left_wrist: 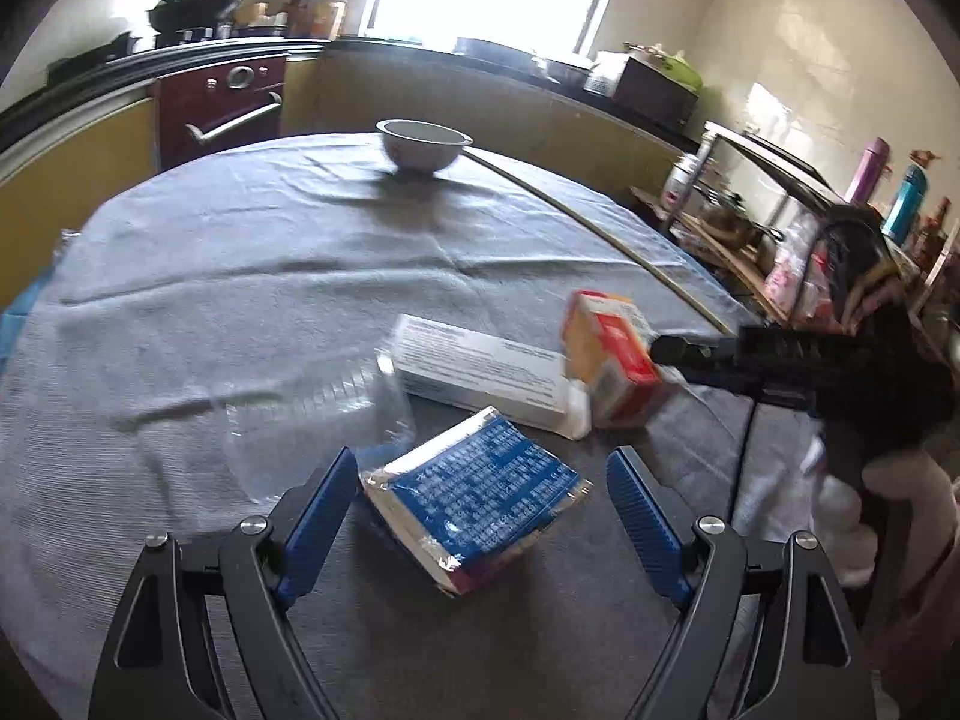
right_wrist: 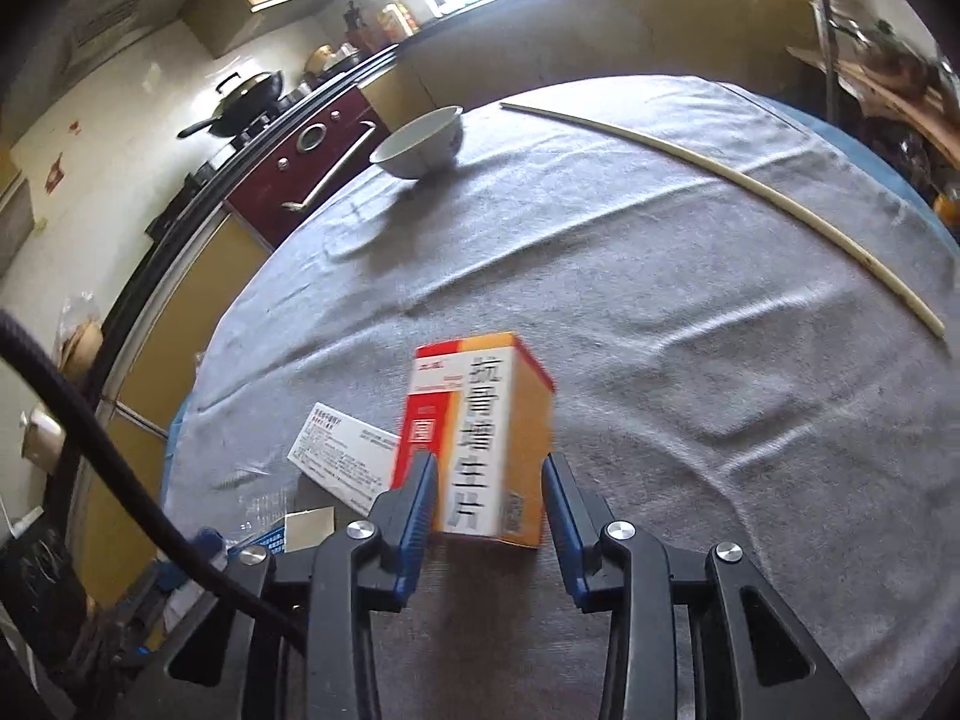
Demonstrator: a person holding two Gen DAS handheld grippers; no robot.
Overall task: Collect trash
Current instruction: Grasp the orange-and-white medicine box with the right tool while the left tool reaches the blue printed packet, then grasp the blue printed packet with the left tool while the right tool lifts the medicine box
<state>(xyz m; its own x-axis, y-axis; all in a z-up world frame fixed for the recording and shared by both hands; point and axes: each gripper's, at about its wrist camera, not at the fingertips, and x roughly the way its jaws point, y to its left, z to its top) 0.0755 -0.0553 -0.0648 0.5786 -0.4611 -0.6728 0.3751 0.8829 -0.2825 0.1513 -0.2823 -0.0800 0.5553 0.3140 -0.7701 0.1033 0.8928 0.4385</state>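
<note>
On the grey tablecloth lies a blue foil packet, between the fingers of my left gripper, which is open; the right pad stands apart from it. Behind it are a long white box and a clear plastic wrapper. My right gripper is shut on an orange and red carton with both blue pads against its sides. In the left wrist view the carton is tilted, with the right gripper coming in from the right. The white box shows left of the carton.
A white bowl stands at the far side of the table, and a long thin stick lies along its right edge. A counter with an oven and a wok lies beyond; a cluttered shelf stands right. A white-gloved hand holds the right gripper.
</note>
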